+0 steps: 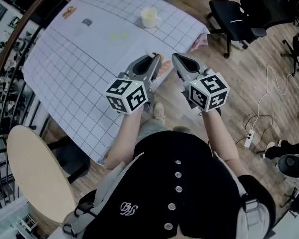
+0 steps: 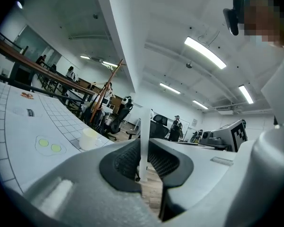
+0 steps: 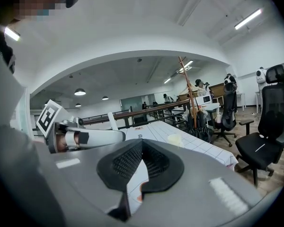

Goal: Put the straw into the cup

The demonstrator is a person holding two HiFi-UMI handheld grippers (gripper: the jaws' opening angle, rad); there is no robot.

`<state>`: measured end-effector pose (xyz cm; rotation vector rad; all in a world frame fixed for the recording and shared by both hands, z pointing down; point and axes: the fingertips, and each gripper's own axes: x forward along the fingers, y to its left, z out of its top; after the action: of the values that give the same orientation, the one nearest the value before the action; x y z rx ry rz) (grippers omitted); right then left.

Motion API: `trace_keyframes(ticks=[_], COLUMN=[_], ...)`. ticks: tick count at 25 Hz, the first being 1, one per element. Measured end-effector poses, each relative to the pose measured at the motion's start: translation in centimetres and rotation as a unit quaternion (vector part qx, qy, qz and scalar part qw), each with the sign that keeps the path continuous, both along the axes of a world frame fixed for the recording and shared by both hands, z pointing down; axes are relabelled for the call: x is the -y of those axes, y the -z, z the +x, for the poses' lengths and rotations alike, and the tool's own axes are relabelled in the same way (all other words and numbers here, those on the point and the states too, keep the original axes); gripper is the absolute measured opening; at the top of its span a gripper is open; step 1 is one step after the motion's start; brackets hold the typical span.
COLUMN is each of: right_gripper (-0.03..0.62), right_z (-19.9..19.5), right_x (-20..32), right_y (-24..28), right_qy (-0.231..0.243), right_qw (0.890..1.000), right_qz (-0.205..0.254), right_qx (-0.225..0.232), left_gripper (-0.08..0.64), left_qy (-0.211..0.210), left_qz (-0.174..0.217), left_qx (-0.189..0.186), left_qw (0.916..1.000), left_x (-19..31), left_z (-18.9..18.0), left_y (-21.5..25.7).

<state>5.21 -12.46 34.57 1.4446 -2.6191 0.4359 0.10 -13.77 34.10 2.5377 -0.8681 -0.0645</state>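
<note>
Two claws are in play, and only one carries anything. Our left claw is closed on the straw. The straw stands upright between the pads, pinched near its lower end, with most of its length rising above them. Our right claw has its tips together and nothing between them. The cup stands on the table, and both claws are well apart from the cup, back at the table edge on our side of it. Seen from the left claw, the cup lies ahead and to the left of the straw.

We judge this to be the carry stage, with the straw in hand but not yet at the cup. Several things could go wrong from here:

- **Loose grip:** The straw is thin and held over a short span, so it could swivel or slide in the pads and miss the cup's mouth.
- **Little straw below the pads:** The claw itself may meet the cup's rim first, and a cup that looks this light could skid or tip.
- **Early release:** Let go too high or leaning, the long straw may overbalance and fall out of the cup.
- **Crowding:** The right claw sits just beside the left and could knock it near the cup.
</note>
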Motion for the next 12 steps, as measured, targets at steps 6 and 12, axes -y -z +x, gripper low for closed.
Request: trace_keyframes(ticks=[6,12], right_gripper=[0.002,0.002], right_z=[-1.2,-1.1], right_x=[5.8,9.5], right_y=[0.0,-0.1], right_qy=[0.004,-0.008], right_qw=[1.0,1.0], right_qz=[0.003,0.004], right_qx=[-0.003,-0.002], left_gripper=[0.052,0.052], left_qy=[-0.023,-0.036], left_qz=[-0.003,-0.006], left_qx=[-0.004,-0.002], left_qw=[0.9997,0.9993], left_x=[5.4,8.9], left_z=[-0.2,-0.1], left_y=[-0.1,-0.5])
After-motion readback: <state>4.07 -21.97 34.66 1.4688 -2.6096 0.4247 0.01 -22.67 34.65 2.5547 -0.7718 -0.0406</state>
